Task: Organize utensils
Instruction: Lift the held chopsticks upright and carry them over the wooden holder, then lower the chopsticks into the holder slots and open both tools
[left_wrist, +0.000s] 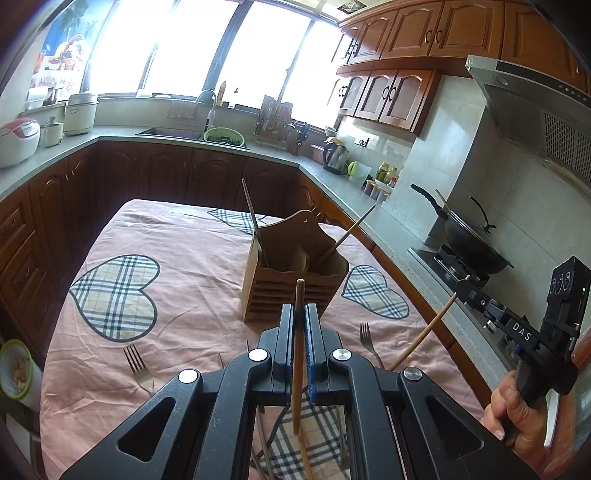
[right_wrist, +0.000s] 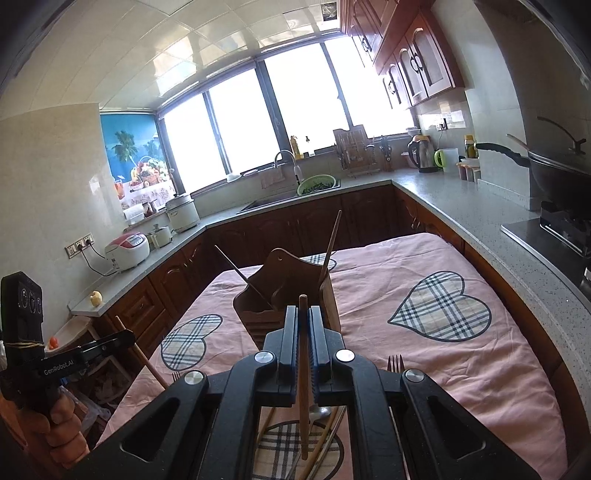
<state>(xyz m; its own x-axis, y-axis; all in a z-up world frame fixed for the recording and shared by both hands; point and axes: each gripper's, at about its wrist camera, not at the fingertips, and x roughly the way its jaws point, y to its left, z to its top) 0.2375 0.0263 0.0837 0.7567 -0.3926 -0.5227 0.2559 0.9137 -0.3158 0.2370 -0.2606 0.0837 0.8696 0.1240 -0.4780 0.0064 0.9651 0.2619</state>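
A wooden utensil holder (left_wrist: 291, 273) stands mid-table on a pink cloth; two chopsticks lean out of it. It also shows in the right wrist view (right_wrist: 291, 295). My left gripper (left_wrist: 300, 314) is shut on a wooden chopstick (left_wrist: 297, 354), held upright just in front of the holder. My right gripper (right_wrist: 303, 314) is shut on a darker wooden chopstick (right_wrist: 303, 369), also close before the holder. The right gripper also appears at the right of the left wrist view (left_wrist: 466, 283) with its chopstick. Loose chopsticks and a spoon (right_wrist: 318, 412) lie on the cloth below the grippers.
Two forks (left_wrist: 137, 365) (left_wrist: 366, 338) lie on the cloth near the front; one fork (right_wrist: 395, 363) shows in the right view. Counters surround the table: a wok on the stove (left_wrist: 469, 240) at right, a sink (left_wrist: 177, 132) at back, a rice cooker (left_wrist: 16, 142) at left.
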